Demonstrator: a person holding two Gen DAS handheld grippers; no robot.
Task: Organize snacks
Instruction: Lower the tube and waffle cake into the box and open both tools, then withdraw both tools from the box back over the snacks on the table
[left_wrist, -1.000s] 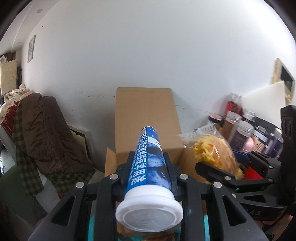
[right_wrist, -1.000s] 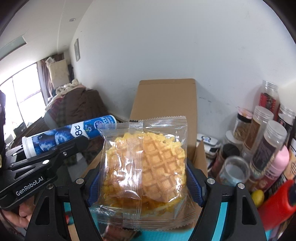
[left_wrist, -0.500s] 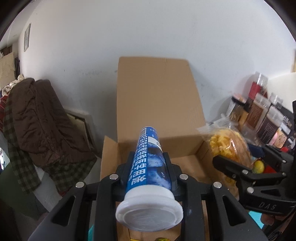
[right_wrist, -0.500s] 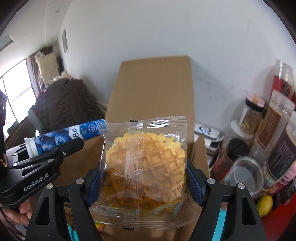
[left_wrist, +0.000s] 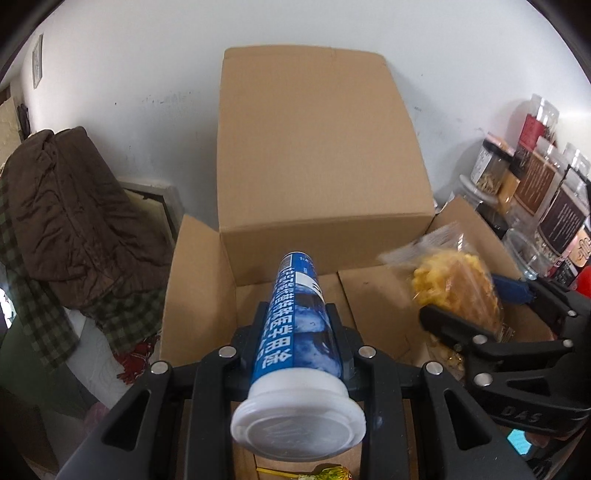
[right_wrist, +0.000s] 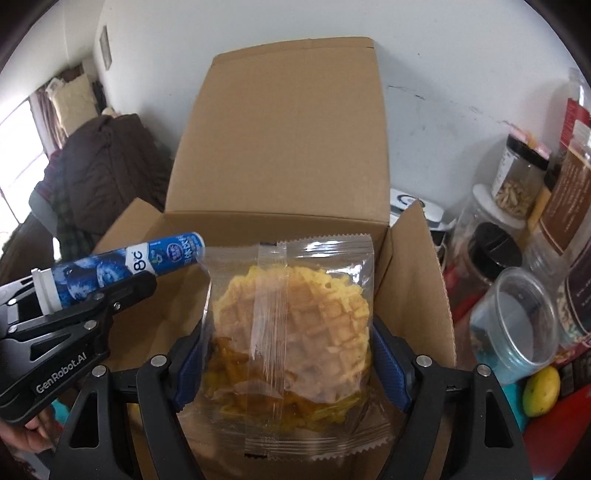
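Observation:
My left gripper (left_wrist: 297, 314) is shut on a blue tube with a white cap (left_wrist: 301, 325), held over the open cardboard box (left_wrist: 321, 155). The tube also shows in the right wrist view (right_wrist: 122, 269), at the left. My right gripper (right_wrist: 288, 332) is shut on a clear packet with a yellow waffle (right_wrist: 291, 317), held over the same box (right_wrist: 284, 140). In the left wrist view the waffle packet (left_wrist: 454, 284) sits to the right of the tube, above the box's right side. The box's back flap stands upright against the wall.
Several jars and bottles (right_wrist: 517, 184) stand right of the box, with a clear empty jar (right_wrist: 517, 321) and a yellow lemon-like thing (right_wrist: 541, 391). A brown coat on a chair (left_wrist: 66, 221) is left of the box. A gold-wrapped candy (left_wrist: 325, 472) lies in the box.
Both grippers have moved forward and down toward the box with their loads. The box looms larger and its inside now shows below both items.

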